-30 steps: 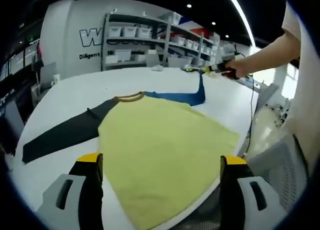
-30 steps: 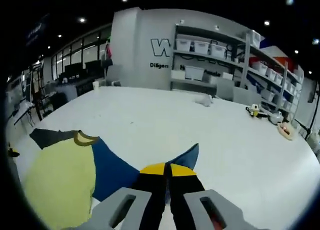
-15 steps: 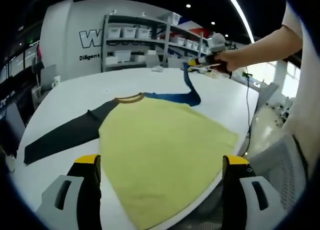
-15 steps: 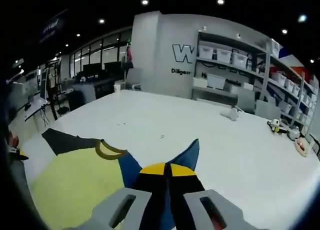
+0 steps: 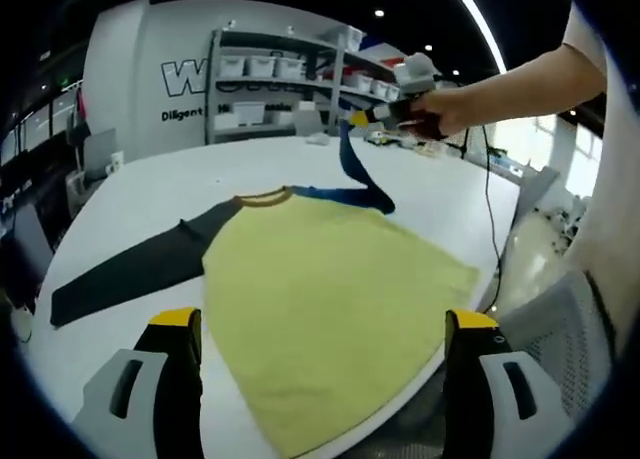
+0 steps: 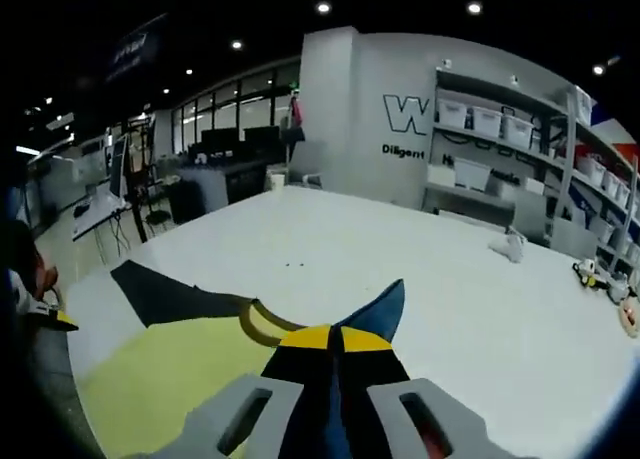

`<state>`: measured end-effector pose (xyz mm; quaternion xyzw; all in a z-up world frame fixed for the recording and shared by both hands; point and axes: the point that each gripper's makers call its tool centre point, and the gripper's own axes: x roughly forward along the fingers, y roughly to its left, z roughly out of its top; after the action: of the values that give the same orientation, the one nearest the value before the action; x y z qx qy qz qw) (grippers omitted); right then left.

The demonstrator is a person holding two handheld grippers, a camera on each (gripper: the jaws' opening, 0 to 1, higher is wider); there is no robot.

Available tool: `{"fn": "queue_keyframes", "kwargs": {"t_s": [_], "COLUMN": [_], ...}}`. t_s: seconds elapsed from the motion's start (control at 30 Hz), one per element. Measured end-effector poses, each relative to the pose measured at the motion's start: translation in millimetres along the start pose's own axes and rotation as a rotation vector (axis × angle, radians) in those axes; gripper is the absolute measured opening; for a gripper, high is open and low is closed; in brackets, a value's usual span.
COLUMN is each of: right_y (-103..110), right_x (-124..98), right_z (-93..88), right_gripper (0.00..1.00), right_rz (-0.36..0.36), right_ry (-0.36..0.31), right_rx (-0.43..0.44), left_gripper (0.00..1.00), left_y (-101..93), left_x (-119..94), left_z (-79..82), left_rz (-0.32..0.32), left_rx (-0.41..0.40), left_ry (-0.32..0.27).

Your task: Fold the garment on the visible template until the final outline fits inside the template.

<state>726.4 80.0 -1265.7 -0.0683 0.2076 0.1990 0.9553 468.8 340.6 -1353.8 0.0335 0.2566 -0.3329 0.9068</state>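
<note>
A long-sleeved shirt with a yellow body lies flat on the white table. Its dark sleeve stretches left. The blue sleeve is lifted off the table, its end pinched in my right gripper, which a person's hand holds up at the far side. In the right gripper view that gripper is shut on the blue sleeve, with the yellow body, brown collar and dark sleeve below left. My left gripper hovers open over the shirt's near hem.
Shelving with white bins lines the far wall. Small items sit on the table's far side. A cable hangs over the table's right edge beside a grey chair. Desks and chairs stand left of the table.
My right gripper has carried the blue sleeve higher and leftward, toward the shirt's body. The left gripper stays put and open.
</note>
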Motion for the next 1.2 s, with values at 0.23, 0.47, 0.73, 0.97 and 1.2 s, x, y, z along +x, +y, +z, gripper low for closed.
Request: {"fn": "queue_keyframes", "kwargs": {"t_s": [0.23, 0.47, 0.73, 0.97, 1.2], "right_y": [36, 75, 114, 138, 147], "right_x": [13, 25, 36, 42, 54], "right_z": [17.2, 27.4, 30.4, 15.3, -0.2], "right_gripper": [0.00, 0.00, 0.00, 0.00, 0.00], "right_rz": [0.079, 0.175, 0.273, 0.356, 0.362], "right_ry": [-0.018, -0.031, -0.027, 0.018, 0.061], "right_rx": [-0.010, -0.013, -0.023, -0.027, -0.025], "left_gripper": [0.99, 0.99, 0.99, 0.99, 0.99], "left_y": [1.3, 1.0, 0.4, 2.0, 0.9], "left_x": [0, -1, -1, -2, -1], "left_z": [1.7, 2.2, 0.7, 0.8, -0.5], "left_rz": [0.003, 0.006, 0.010, 0.016, 0.013], "left_rx": [-0.005, -0.016, -0.031, -0.038, -0.039], "left_ry": [-0.011, -0.021, -0.027, -0.029, -0.024]}}
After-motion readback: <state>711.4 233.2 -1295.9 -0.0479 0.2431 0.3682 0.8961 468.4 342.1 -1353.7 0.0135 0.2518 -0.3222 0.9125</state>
